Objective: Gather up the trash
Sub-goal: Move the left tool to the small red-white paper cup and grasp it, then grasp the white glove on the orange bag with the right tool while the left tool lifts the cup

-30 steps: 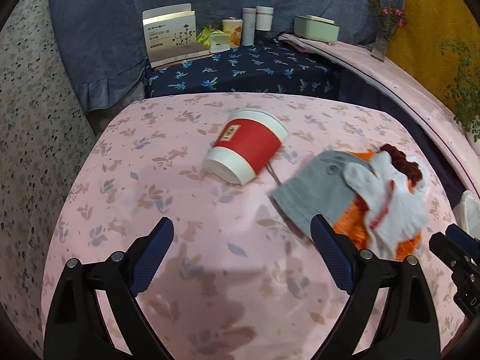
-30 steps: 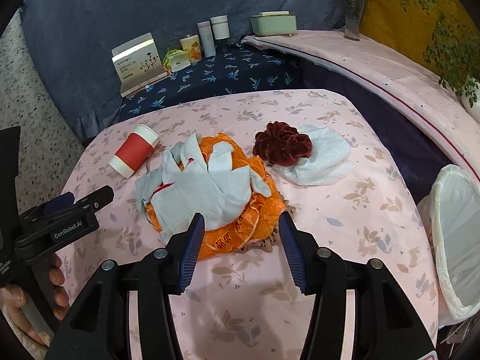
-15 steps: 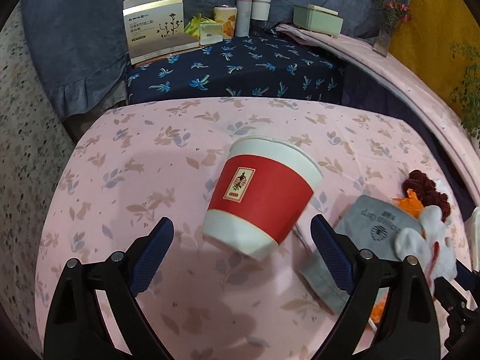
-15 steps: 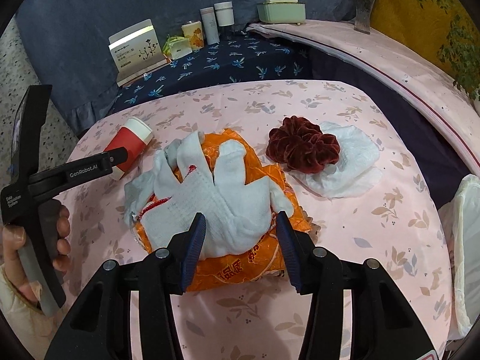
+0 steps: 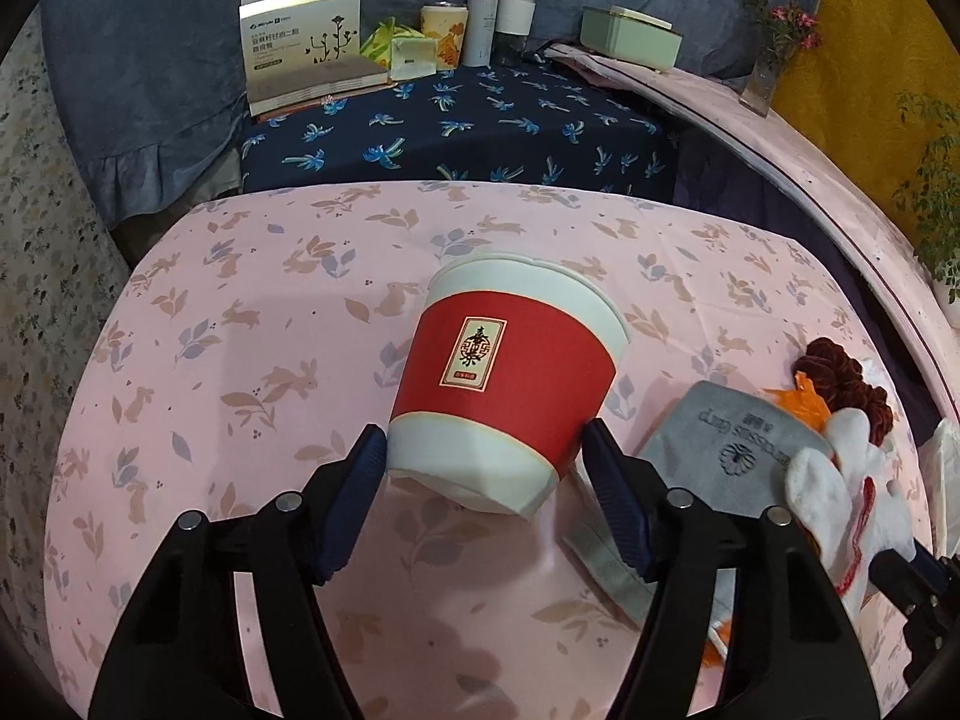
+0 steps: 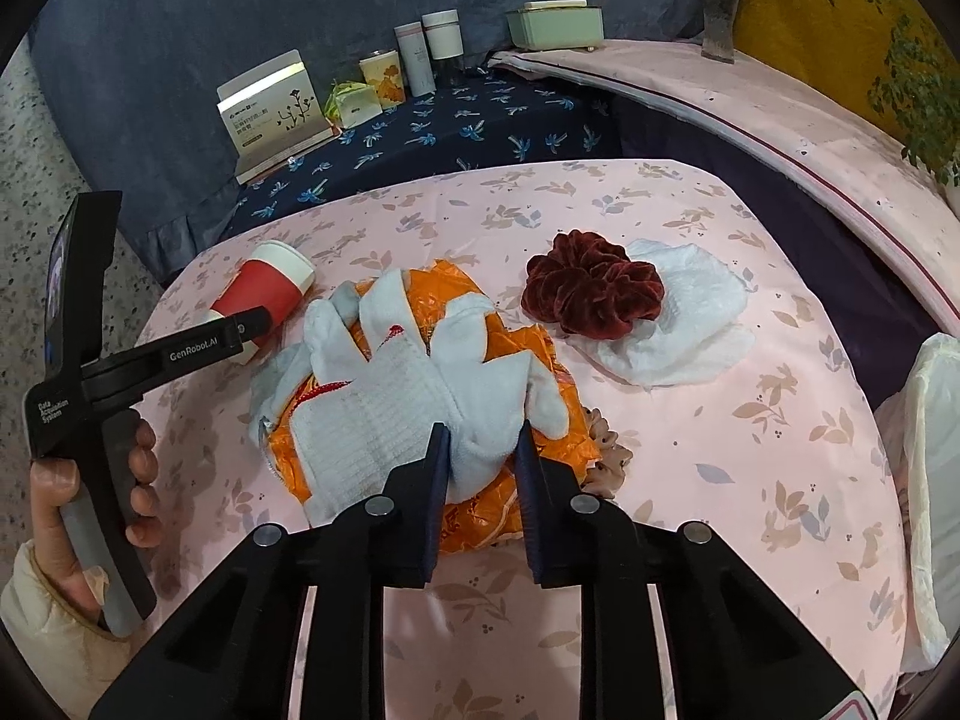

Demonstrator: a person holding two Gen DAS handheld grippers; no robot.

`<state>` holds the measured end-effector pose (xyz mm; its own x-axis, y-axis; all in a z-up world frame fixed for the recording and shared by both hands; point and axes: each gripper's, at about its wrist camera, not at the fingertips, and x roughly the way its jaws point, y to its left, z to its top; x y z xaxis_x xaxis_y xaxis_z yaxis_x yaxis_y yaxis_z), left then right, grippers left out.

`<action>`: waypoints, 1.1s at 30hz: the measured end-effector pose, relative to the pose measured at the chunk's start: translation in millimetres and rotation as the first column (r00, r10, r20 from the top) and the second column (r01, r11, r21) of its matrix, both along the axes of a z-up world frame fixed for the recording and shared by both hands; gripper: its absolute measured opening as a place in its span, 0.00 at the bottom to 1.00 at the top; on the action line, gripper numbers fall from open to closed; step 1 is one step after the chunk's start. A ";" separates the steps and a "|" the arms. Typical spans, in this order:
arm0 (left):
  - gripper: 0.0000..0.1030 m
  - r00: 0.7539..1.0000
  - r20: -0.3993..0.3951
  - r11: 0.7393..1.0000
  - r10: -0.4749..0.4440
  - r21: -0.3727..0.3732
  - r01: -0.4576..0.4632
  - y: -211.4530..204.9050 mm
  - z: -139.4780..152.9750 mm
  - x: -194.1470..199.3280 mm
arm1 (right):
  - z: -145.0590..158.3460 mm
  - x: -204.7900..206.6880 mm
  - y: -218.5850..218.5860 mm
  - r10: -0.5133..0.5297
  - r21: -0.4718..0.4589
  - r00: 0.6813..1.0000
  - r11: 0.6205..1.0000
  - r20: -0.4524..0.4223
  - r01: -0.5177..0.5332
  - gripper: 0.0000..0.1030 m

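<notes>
While the red paper cup (image 5: 510, 384) lies tipped near the table's (image 5: 240, 360) left edge, the left gripper (image 5: 480, 456) is closing, its pads touching the cup's base. Right gripper (image 6: 480, 450) is closing too, pinching the white glove (image 6: 408, 384) atop the orange bag (image 6: 480, 516) mid-table.

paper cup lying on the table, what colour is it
Red band with white rim and base on the paper cup; clearest in the left wrist view.

1. "GenRobot.AI" stood on the left gripper (image 6: 240, 333) arm.
2. "Data Acquisition System" was printed on its handle.
3. Red paper cup (image 5: 510, 384) label: characters, unreadable.
4. Grey mask (image 5: 738, 438): inverted print, illegible.
</notes>
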<state>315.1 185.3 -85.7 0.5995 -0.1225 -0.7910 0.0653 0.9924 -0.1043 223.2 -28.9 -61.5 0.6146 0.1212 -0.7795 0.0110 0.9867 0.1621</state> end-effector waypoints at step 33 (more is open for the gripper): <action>0.62 0.987 0.087 0.990 -0.134 -0.038 0.138 -109.1 75.7 -124.7 | 21.9 -87.1 -64.4 -0.080 0.060 0.995 0.995 0.057 0.077 0.35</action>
